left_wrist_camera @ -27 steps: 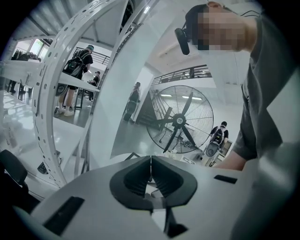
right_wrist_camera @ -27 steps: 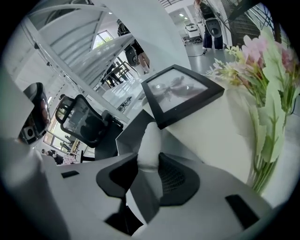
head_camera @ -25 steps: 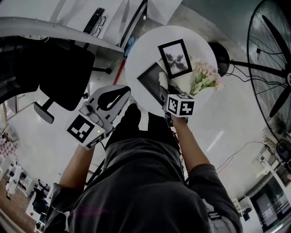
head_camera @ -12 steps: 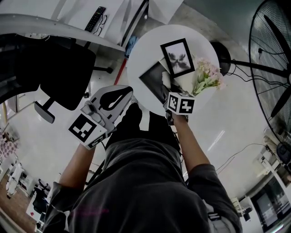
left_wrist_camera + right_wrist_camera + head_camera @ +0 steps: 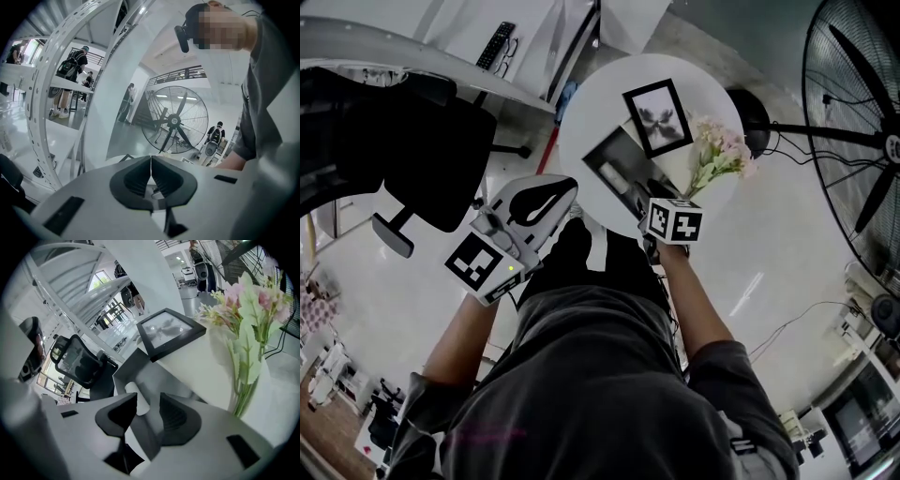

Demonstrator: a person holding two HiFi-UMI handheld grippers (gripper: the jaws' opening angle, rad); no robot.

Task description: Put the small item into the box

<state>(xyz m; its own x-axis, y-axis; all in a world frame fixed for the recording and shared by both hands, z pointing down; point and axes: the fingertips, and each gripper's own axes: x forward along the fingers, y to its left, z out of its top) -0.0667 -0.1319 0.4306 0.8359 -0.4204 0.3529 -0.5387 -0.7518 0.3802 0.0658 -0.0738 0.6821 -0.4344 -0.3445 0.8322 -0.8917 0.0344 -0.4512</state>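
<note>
1. Small item (image 5: 133,391): white, rounded, lying inside the open grey box (image 5: 157,376).
2. Left gripper (image 5: 151,161) is clenched on nothing, off the table; right gripper (image 5: 149,400) is opening, with the item just beyond its spreading jaws.
3. The item's lower edge is hidden behind one dark pad.

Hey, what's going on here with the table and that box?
A person works at a round white table with tongs in each hand. The right tongs hang over the open box, jaws opening, with a small white item lying in the box just past them. The left tongs are shut, empty and off to the side.
</note>
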